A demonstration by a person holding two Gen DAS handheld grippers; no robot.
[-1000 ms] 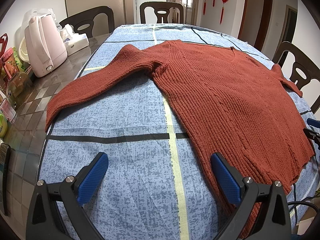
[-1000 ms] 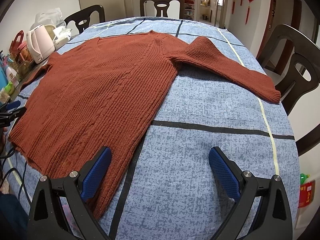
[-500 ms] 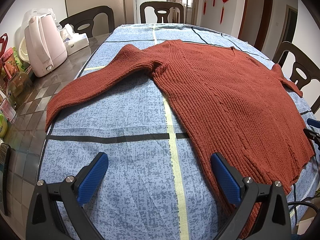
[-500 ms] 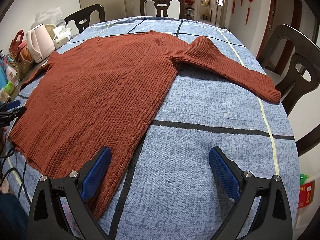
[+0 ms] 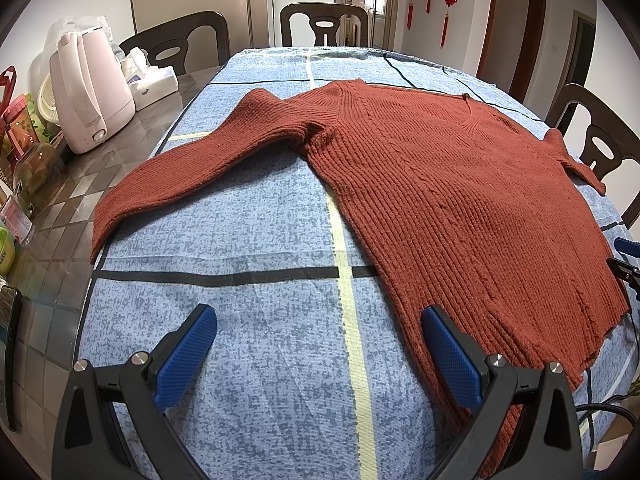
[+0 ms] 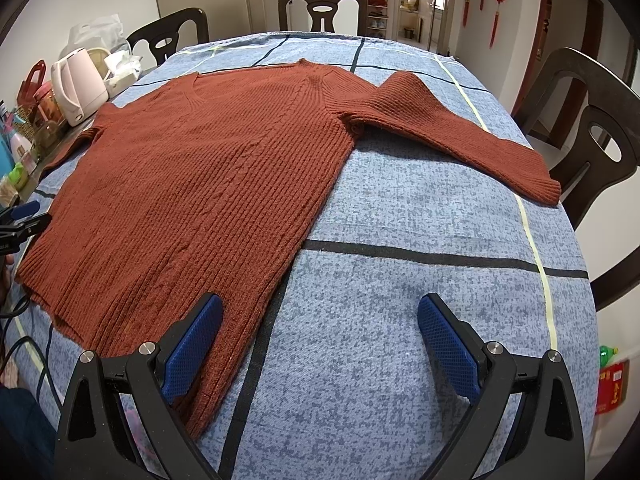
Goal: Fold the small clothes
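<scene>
Pink kettle (image 5: 90,92), dark chairs (image 5: 324,24)

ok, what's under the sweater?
The rust-red knit sweater lies flat on a blue mottled tablecloth with black and pale yellow stripes, which run under its body. Whether anything else lies under the knit is hidden. Both tools are open, holding nothing.

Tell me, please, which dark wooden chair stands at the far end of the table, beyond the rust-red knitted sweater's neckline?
The middle dark wooden chair, centred behind the blue patterned tablecloth's far edge; the others flank the table's sides.
</scene>
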